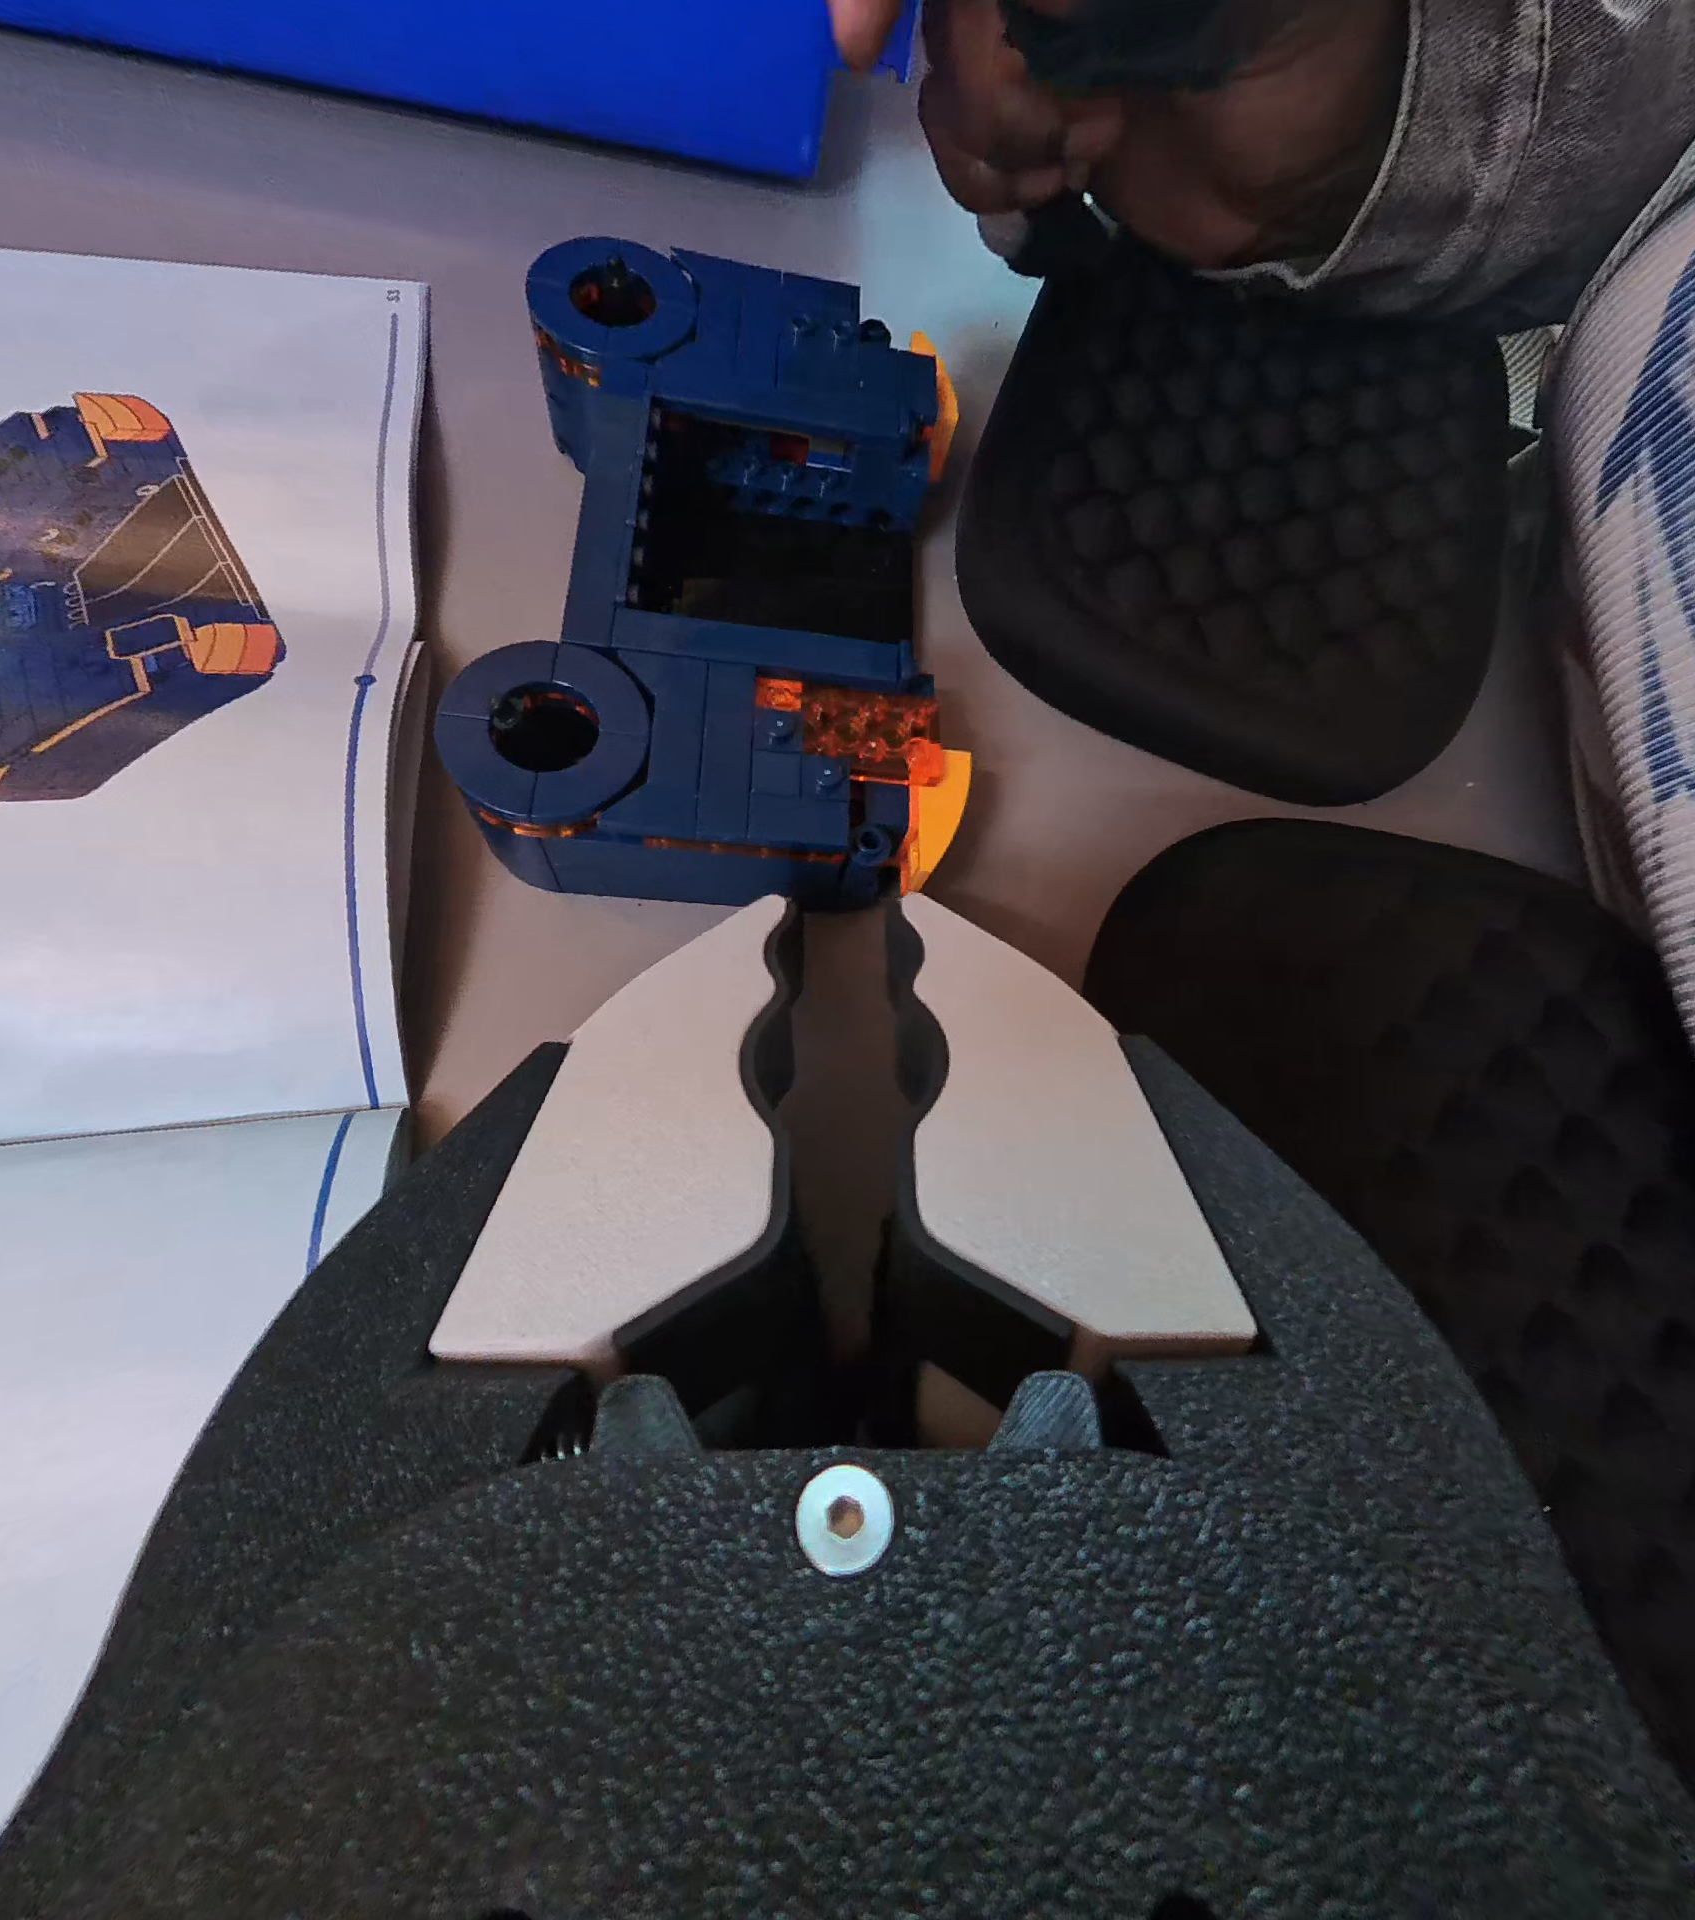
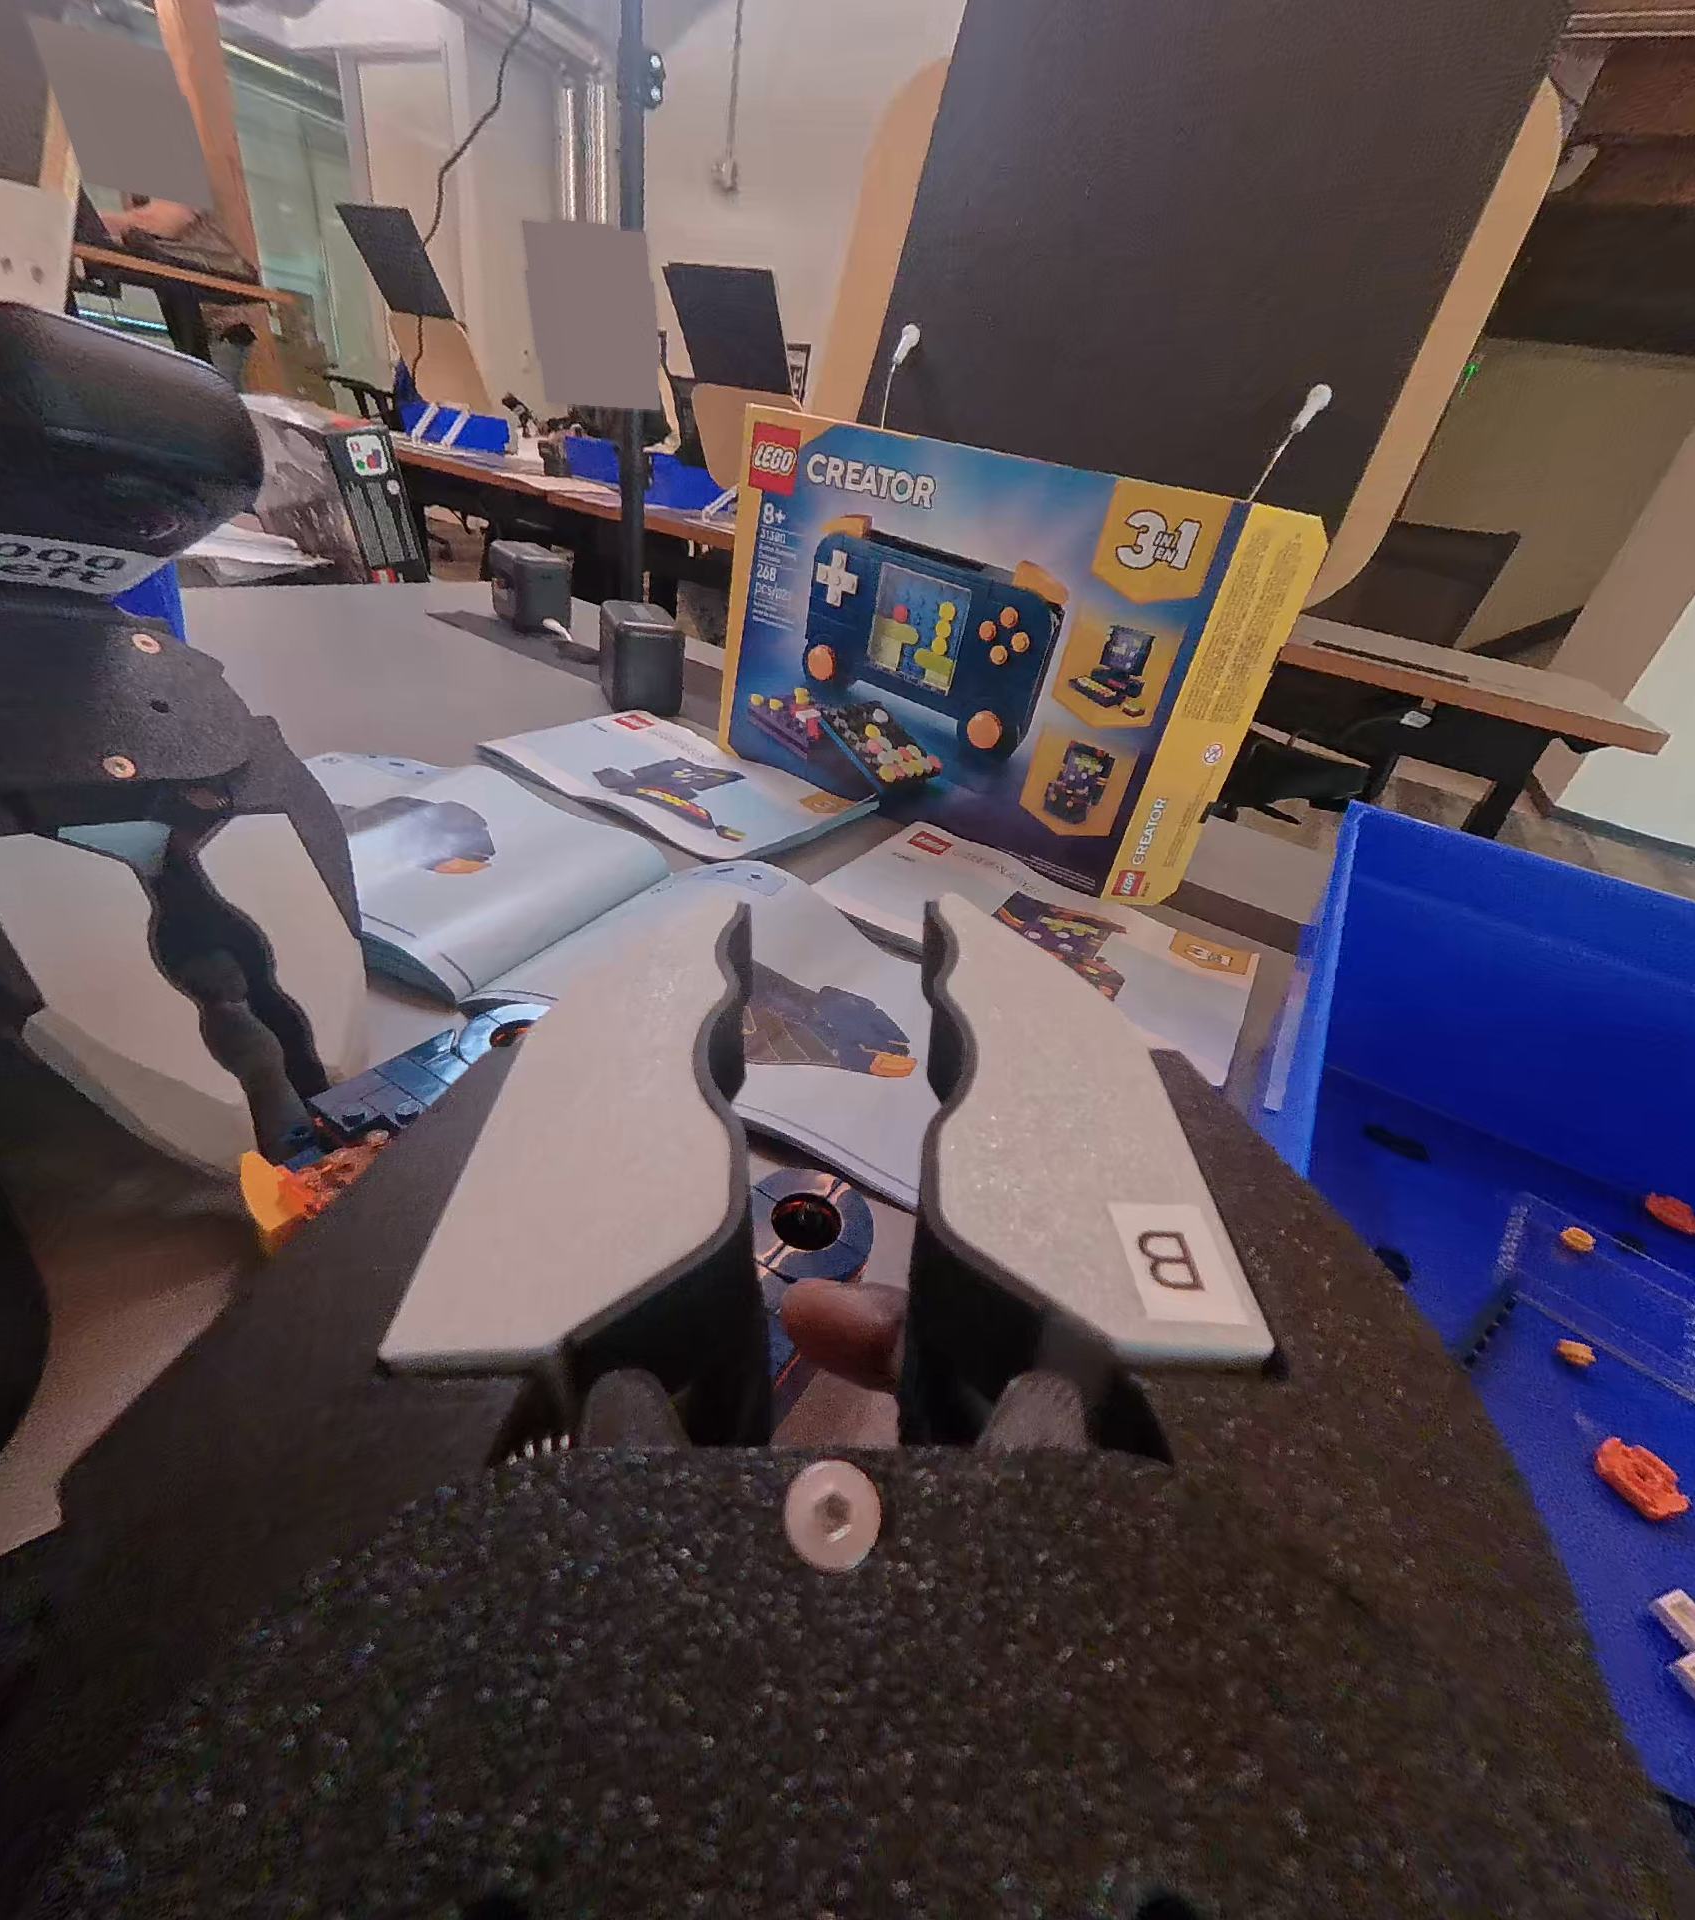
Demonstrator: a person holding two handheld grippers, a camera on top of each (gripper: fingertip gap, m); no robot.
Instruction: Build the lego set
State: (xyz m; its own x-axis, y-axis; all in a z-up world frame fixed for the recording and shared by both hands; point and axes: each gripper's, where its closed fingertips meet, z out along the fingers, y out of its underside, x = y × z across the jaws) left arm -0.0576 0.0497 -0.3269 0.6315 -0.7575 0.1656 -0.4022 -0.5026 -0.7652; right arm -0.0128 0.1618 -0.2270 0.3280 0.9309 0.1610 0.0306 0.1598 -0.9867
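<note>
Two tools work over a grey worktop (image 1: pixel 469 208). A blue bin (image 2: pixel 1549 987) with loose orange pieces stands at the right, a set box (image 2: pixel 1019 644) stands upright farther back, and open instruction booklets (image 1: pixel 147 675) lie flat just beside the model. The dark blue and orange lego model (image 1: pixel 718 582) lies flat on the worktop. The left tool (image 1: pixel 843 914) clenches a small dark part at the model's near edge. The right tool (image 2: pixel 835 935) hangs above the model, released and holding nothing.
</note>
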